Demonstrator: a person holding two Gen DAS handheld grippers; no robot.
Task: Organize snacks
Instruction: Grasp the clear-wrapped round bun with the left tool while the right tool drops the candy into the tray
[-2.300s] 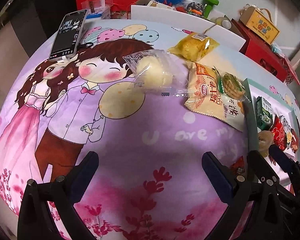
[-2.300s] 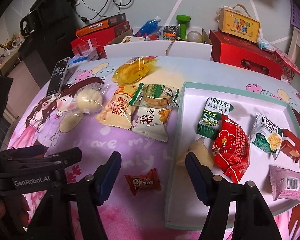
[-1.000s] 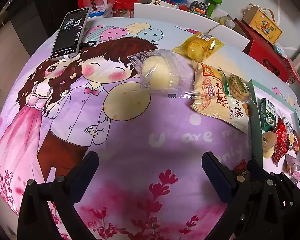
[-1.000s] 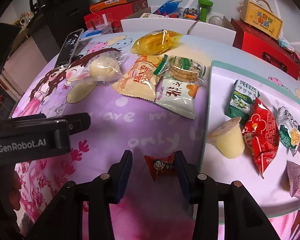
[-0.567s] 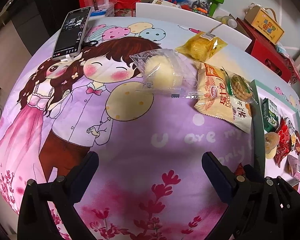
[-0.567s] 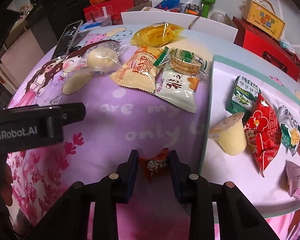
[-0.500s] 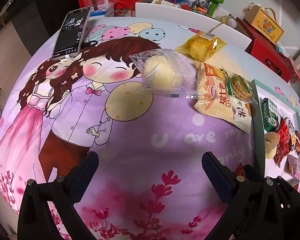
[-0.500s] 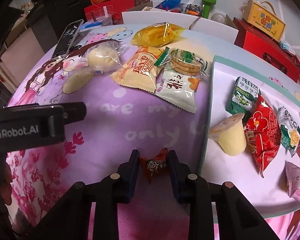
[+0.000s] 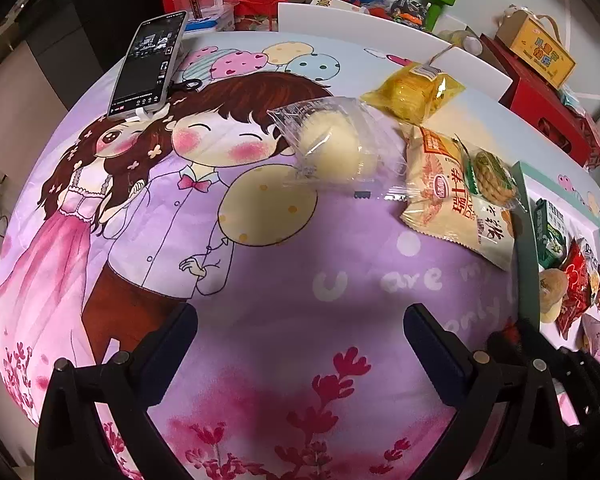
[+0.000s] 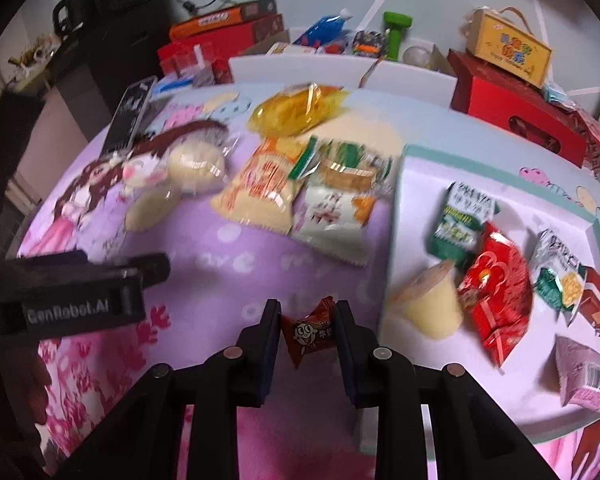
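Farthest left, a black smartphone lies on the purple cartoon-print cloth covering the surface. Below it the left gripper hovers with jaws spread wide, nothing between them. Further right sit a clear-wrapped pale round bun, a yellow snack bag and an orange-and-cream snack packet. Next, the right gripper has its jaws pinching a small red wrapped candy, just left of the white teal-rimmed tray holding other snacks.
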